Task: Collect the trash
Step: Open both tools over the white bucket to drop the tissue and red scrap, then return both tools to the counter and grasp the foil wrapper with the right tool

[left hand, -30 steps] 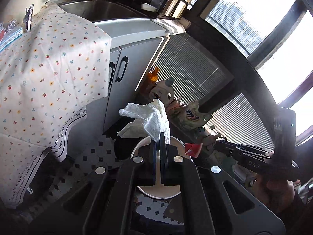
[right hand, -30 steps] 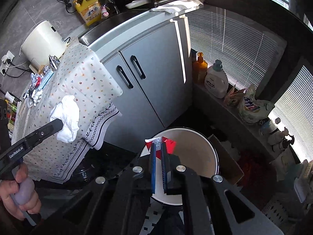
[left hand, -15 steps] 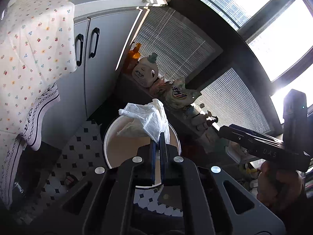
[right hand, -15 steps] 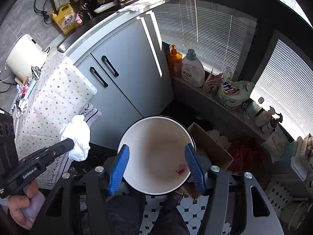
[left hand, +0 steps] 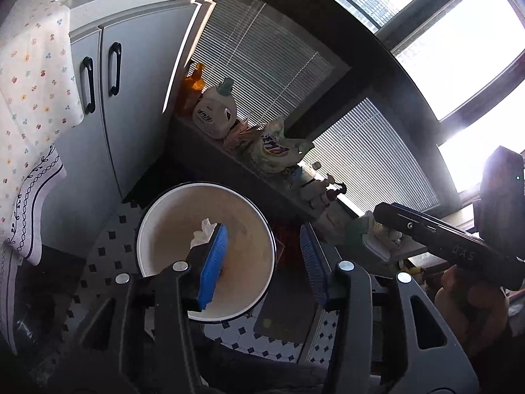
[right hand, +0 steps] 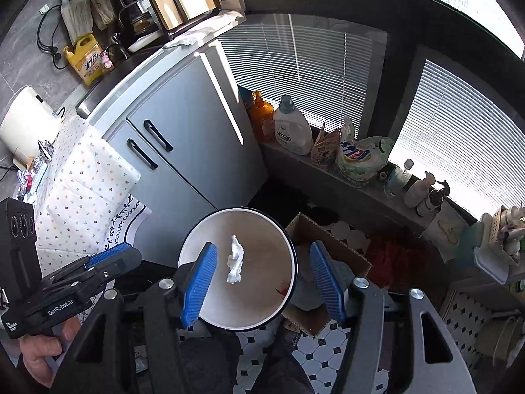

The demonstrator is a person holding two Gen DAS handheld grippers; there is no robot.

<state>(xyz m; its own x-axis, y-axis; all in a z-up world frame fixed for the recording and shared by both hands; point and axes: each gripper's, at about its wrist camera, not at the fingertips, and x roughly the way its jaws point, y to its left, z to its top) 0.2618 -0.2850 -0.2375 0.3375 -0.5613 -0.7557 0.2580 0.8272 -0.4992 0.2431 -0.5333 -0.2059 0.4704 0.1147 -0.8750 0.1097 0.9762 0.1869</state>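
A second ago the left gripper [left hand: 262, 256] was clenched on a crumpled white tissue [right hand: 235, 260] above the white bin [right hand: 288, 246]; now its jaws are spread wide and the tissue is inside the bin, apparently mid-fall. The red scrap [right hand: 281, 289] dropped half a second ago lies near the bin's right wall. The right gripper [right hand: 262, 280] stays released and empty, so both pieces look delivered.
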